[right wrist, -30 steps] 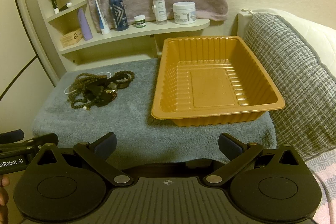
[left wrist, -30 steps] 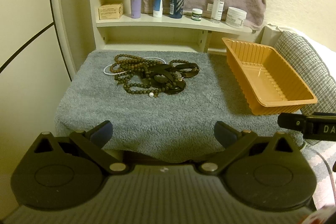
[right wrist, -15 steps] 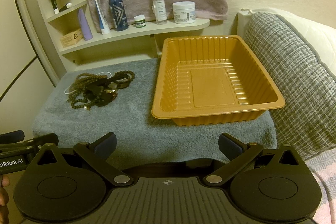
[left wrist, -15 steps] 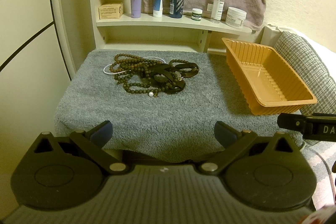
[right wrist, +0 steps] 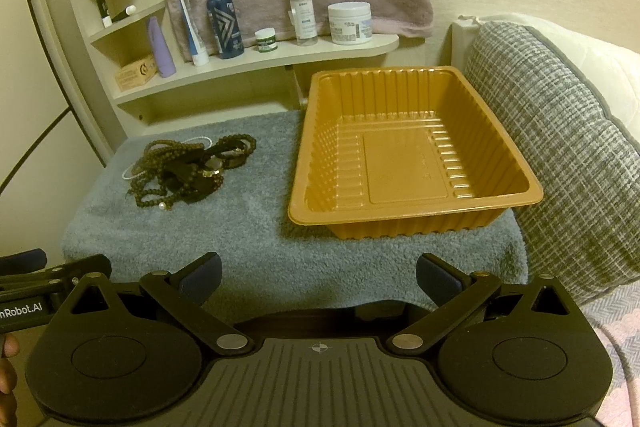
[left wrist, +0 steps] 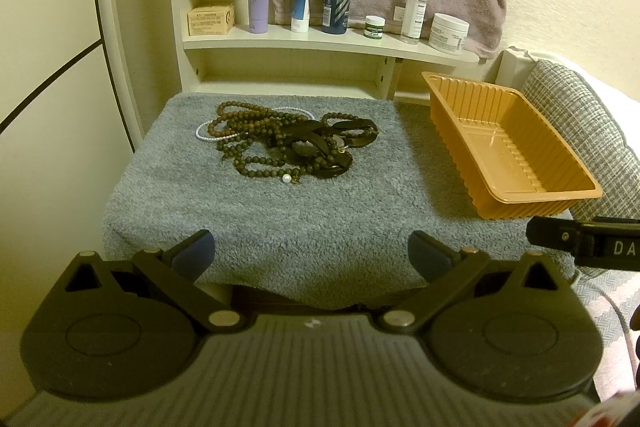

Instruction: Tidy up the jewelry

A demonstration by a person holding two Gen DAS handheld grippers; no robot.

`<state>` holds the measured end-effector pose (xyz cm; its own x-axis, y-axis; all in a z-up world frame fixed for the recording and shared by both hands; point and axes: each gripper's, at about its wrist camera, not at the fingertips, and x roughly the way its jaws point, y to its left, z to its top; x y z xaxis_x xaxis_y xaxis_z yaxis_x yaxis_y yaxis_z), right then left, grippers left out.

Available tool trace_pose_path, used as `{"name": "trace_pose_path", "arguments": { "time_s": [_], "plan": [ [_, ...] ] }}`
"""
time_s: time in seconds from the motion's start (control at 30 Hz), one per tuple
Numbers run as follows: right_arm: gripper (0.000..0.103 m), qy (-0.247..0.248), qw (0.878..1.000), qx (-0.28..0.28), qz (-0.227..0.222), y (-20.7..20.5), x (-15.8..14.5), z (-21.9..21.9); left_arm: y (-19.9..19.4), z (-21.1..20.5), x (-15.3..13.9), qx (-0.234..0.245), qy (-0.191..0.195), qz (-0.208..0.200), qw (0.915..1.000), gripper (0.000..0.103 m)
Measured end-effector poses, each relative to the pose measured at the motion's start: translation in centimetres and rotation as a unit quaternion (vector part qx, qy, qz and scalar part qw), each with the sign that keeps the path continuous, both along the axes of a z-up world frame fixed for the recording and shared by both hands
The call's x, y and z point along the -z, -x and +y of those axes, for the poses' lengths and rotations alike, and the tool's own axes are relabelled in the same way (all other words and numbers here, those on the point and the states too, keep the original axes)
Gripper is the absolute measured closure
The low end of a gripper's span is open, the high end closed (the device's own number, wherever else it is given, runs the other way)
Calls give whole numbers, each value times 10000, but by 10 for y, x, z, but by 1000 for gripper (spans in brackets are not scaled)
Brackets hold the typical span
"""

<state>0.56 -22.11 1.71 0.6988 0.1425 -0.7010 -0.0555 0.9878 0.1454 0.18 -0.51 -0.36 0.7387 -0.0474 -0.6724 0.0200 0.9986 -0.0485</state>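
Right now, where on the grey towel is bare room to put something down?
The front strip of the grey towel, nearer than the bead pile, is bare, as is the gap between pile and orange tray. The tray itself holds nothing. The shelf is crowded.

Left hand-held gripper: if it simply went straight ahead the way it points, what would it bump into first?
Probably the grey terry towel covering the table, then the tangled pile of brown beaded necklaces. The left hand-held gripper is open and empty; depth is uncertain.
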Motion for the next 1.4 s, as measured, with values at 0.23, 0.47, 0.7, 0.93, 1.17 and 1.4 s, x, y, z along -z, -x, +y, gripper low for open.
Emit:
{"name": "trace_pose_path", "arguments": {
  "time_s": [0.23, 0.47, 0.7, 0.93, 1.17, 1.4],
  "plan": [
    [1, -2, 10000, 0, -1, 0, 0, 0, 0, 0, 0, 3, 5, 2, 10000, 1],
    [1, -8, 10000, 5, -3, 0, 0, 0, 1, -2, 1, 8, 10, 5, 10000, 1],
    [1, -6, 10000, 8, -4, 0, 0, 0, 2, -2, 1, 6, 14, 6, 10000, 1],
    [1, -10, 10000, 9, -10, 0, 0, 1, 2, -3, 1, 7, 23, 7, 10000, 1],
    [1, -137, 9997, 181, -117, 0, -2, -7, 0, -6, 2, 19, 176, 27, 9998, 1],
    [1, -229, 9981, 431, -366, -5, -14, -33, -20, 8, -5, -15, 523, 31, 9986, 1]
  ]
}}
